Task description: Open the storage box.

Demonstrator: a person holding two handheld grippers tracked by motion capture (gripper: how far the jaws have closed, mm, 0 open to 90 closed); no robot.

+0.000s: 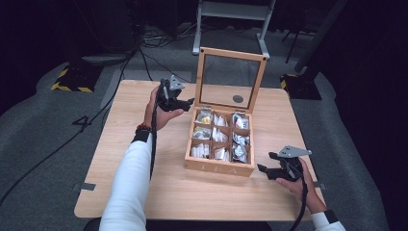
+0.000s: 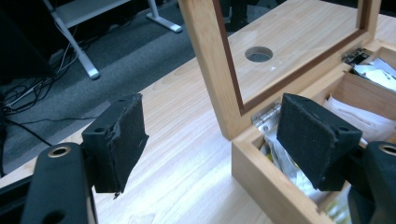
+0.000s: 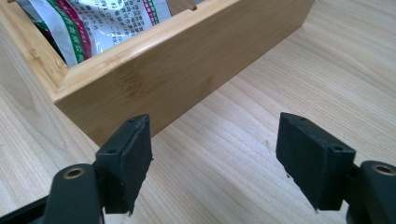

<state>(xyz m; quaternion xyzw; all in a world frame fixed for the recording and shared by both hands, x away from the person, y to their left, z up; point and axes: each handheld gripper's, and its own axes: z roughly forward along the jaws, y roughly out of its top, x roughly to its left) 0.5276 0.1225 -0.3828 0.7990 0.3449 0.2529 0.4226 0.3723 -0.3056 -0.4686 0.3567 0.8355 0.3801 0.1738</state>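
Bamboo tea box (image 1: 219, 168): stands on the pale wooden table (image 1: 144, 192), toward the right of centre; nine compartments hold tea sachets (image 1: 220, 136), white and silver.
Glass-paned lid (image 1: 230, 79): raised upright on its hinges at the rear edge of the box; through the pane a round hole in the tabletop (image 2: 258, 54) is visible.
Step in hand: judged as the lid having been stood open, with the sachets not yet touched.
Left gripper (image 1: 185, 102): held beside the lid's left post, near the hinge; in the left gripper view the jaws stand well apart with nothing between the pads, one pad (image 2: 310, 135) over the rear left compartment, the other over bare table. No contact with lid or box can be made out.
Right gripper (image 1: 262, 168): rests low at the box's front right corner, jaws wide and empty; in the right gripper view the pads straddle bare table just short of the box wall (image 3: 187, 70).
Next move: probably a reach down into a compartment; it calls for clearing the thin dividers and pinching one sachet without dragging its neighbours.
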